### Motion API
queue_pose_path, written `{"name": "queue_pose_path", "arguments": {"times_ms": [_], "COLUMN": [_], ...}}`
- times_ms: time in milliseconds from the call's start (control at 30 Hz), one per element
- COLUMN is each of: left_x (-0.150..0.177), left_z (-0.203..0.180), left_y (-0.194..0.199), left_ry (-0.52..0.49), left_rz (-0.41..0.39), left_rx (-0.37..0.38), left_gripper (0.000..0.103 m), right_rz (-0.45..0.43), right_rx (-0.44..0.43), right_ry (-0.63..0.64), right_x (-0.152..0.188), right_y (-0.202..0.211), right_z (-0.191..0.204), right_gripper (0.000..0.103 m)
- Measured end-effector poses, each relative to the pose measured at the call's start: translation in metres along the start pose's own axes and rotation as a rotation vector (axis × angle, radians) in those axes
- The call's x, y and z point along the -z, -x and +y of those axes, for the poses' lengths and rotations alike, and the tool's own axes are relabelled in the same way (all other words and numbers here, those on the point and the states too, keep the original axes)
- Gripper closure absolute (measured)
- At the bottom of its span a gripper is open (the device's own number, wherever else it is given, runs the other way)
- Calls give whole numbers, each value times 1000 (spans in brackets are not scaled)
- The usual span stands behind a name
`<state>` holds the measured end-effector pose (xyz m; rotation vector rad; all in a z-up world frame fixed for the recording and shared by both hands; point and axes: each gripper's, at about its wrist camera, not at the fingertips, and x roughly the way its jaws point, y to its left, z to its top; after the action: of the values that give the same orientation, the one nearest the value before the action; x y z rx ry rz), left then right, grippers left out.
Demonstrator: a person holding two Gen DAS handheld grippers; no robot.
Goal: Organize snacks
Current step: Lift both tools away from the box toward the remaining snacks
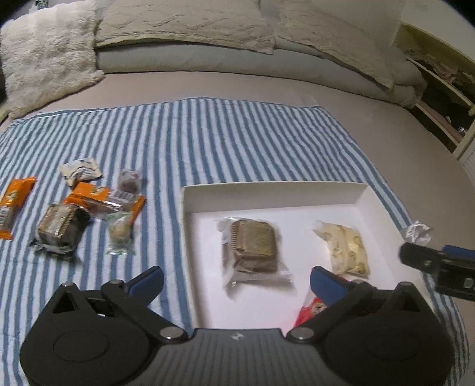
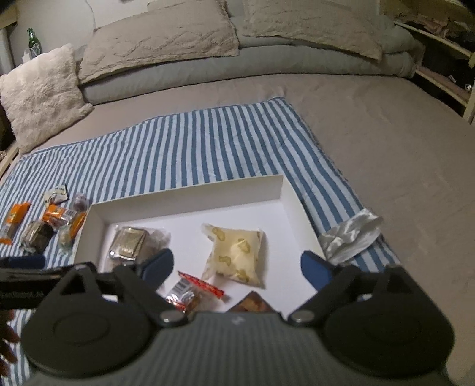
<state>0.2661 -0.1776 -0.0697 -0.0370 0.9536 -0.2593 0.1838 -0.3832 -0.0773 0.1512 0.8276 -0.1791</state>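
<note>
A shallow white box (image 1: 267, 196) (image 2: 184, 196) sits on a blue-striped cloth (image 1: 207, 142). Inside lie a clear-wrapped brown cake (image 1: 253, 246) (image 2: 129, 243), a cream packet (image 1: 346, 249) (image 2: 234, 255), a red packet (image 1: 308, 311) (image 2: 193, 288) and a brown snack (image 2: 252, 304), half hidden by the gripper body. Left of the box lie several loose snacks, among them orange packets (image 1: 89, 196), a brown cake (image 1: 59, 228) and a round snack (image 1: 120, 234). My left gripper (image 1: 236, 279) hangs open above the box's near left part, holding nothing. My right gripper (image 2: 237, 264) is open above the cream packet, also holding nothing.
A crumpled white wrapper (image 1: 417, 233) (image 2: 350, 234) lies just right of the box. Beige pillows (image 1: 184, 26) and a fluffy cushion (image 1: 47, 56) line the far side of the bed. A green bottle (image 2: 31, 38) stands far left; shelves (image 1: 445, 89) are at right.
</note>
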Motion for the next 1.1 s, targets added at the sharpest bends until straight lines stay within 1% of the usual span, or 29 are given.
{"name": "queue_pose_path", "arguments": {"times_ms": [33, 67, 200, 367, 567, 800, 1100], "left_x": [0, 1, 1, 1, 1, 4, 9], "left_z": [3, 6, 17, 38, 69, 112, 164], "left_y": [2, 3, 9, 15, 22, 31, 46], "left_ry": [1, 1, 4, 18, 35, 75, 133], "left_rz": [-1, -3, -17, -24, -38, -47, -58], "left_rx": [-9, -14, -32, -57, -98, -150, -206], "left_gripper": [0, 0, 0, 0, 0, 0, 0], "right_rz": [-6, -11, -29, -41, -43, -34, -23], "right_rx": [1, 1, -19, 3, -10, -47, -110], "right_ry": [-3, -6, -12, -11, -25, 14, 84], "right_x": [1, 1, 2, 3, -1, -6, -9], "right_y": [2, 3, 4, 2, -6, -17, -23], "right_z": [0, 0, 1, 8, 21, 59, 119], "right_gripper": [4, 0, 0, 0, 0, 0, 0]}}
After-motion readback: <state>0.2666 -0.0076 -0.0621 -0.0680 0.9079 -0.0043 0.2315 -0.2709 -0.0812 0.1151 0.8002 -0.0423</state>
